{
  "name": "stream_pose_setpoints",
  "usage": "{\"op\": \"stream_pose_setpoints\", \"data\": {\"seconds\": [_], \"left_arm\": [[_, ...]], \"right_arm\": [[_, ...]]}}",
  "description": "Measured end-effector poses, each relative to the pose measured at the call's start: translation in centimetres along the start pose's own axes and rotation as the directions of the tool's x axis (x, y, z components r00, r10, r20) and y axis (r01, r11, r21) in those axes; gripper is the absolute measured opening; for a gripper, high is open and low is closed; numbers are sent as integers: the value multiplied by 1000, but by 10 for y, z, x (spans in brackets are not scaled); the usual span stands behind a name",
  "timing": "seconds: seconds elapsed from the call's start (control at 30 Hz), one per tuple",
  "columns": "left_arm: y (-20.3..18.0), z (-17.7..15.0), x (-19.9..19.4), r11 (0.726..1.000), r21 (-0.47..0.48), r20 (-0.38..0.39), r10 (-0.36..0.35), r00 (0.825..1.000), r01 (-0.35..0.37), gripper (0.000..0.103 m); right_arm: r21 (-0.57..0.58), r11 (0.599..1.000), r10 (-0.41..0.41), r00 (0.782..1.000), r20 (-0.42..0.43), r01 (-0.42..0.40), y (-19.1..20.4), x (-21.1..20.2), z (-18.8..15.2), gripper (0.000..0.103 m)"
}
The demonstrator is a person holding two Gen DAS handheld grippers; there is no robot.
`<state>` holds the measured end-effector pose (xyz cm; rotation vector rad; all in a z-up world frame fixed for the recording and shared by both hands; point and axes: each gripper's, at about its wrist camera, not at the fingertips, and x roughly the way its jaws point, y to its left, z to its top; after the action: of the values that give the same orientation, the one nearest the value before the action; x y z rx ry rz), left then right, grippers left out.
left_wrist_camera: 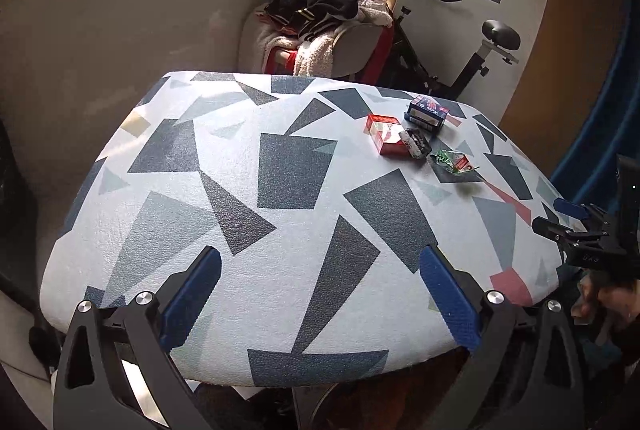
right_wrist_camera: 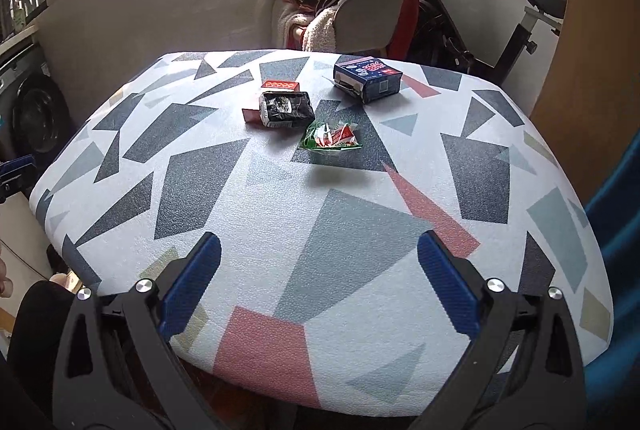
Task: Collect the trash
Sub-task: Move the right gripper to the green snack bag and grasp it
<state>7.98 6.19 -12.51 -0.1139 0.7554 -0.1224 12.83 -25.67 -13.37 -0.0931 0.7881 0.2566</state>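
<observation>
Trash lies on a table with a patterned cloth [left_wrist_camera: 280,169] [right_wrist_camera: 320,213]. There is a blue box [left_wrist_camera: 427,111] [right_wrist_camera: 368,77], a red box [left_wrist_camera: 386,137] [right_wrist_camera: 280,85], a crumpled black wrapper [left_wrist_camera: 416,143] [right_wrist_camera: 285,108] lying against the red box, and a green and red crumpled wrapper [left_wrist_camera: 454,162] [right_wrist_camera: 331,136]. My left gripper [left_wrist_camera: 320,294] is open and empty over the table's near edge, far from the trash. My right gripper [right_wrist_camera: 319,282] is open and empty at the near edge; it also shows at the right of the left wrist view [left_wrist_camera: 560,216].
A chair piled with clothes [left_wrist_camera: 324,25] [right_wrist_camera: 352,1] stands behind the table. An exercise bike [left_wrist_camera: 472,57] [right_wrist_camera: 500,29] stands at the back right. A washing machine [right_wrist_camera: 32,109] is at the left. A blue object [right_wrist_camera: 616,230] is at the right.
</observation>
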Motion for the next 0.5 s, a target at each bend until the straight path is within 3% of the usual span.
{"op": "stream_pose_setpoints", "data": {"seconds": [0.23,0.37,0.5], "left_arm": [[-8,27,23,1000,8,20,-25,999,25,97],[-12,39,41,999,8,13,-44,999,44,97],[-17,49,61,998,14,-1,-67,998,67,97]], "right_arm": [[-69,997,-33,999,6,34,-12,79,62,97],[-134,990,-44,999,-10,43,-7,118,80,96],[-124,992,-38,998,-54,31,-7,148,88,96]]}}
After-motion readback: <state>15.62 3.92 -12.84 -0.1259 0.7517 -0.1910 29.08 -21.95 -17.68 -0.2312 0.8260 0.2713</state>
